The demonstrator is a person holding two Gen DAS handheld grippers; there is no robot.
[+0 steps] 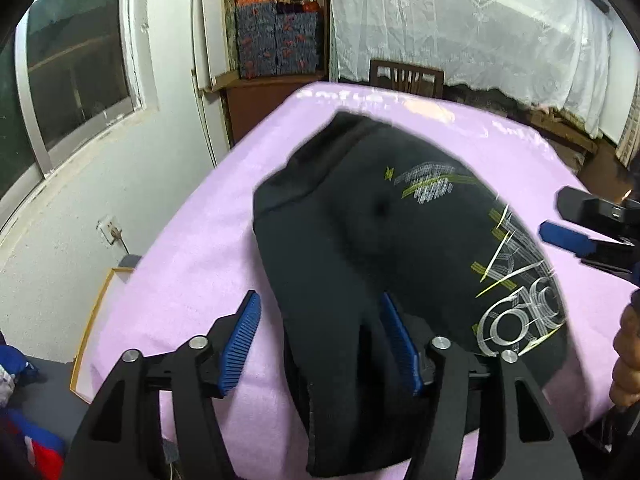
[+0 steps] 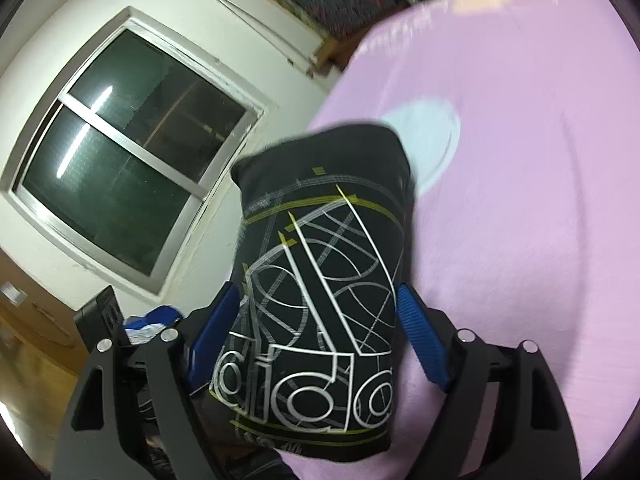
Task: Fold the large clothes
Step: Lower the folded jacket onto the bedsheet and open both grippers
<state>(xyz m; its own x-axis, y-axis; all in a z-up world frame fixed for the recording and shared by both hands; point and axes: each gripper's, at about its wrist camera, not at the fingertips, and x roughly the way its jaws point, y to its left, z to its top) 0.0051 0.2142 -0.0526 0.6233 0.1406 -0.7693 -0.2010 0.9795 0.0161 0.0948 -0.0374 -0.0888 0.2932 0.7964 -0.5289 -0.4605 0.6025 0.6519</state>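
A folded black garment (image 1: 360, 248) with white and yellow-green print lies on the purple cloth-covered table (image 1: 192, 240). My left gripper (image 1: 320, 300) is open over its near end; the fabric lies against the right finger (image 1: 400, 340), and the left finger stands clear of it. In the right wrist view the printed end of the garment (image 2: 320, 280) fills the space between the fingers of my right gripper (image 2: 318, 288), which is open, with a narrow gap at the right pad (image 2: 420, 336). The right gripper (image 1: 568, 236) also shows in the left wrist view, at the garment's right edge.
A hand (image 1: 628, 360) shows at the right border. A window (image 1: 72, 80) and white wall run along the table's left side. A wooden chair (image 1: 406, 76), shelves with patterned boxes (image 1: 276, 40) and a lace curtain (image 1: 460, 20) stand behind. Loose clothes (image 1: 16, 400) lie at lower left.
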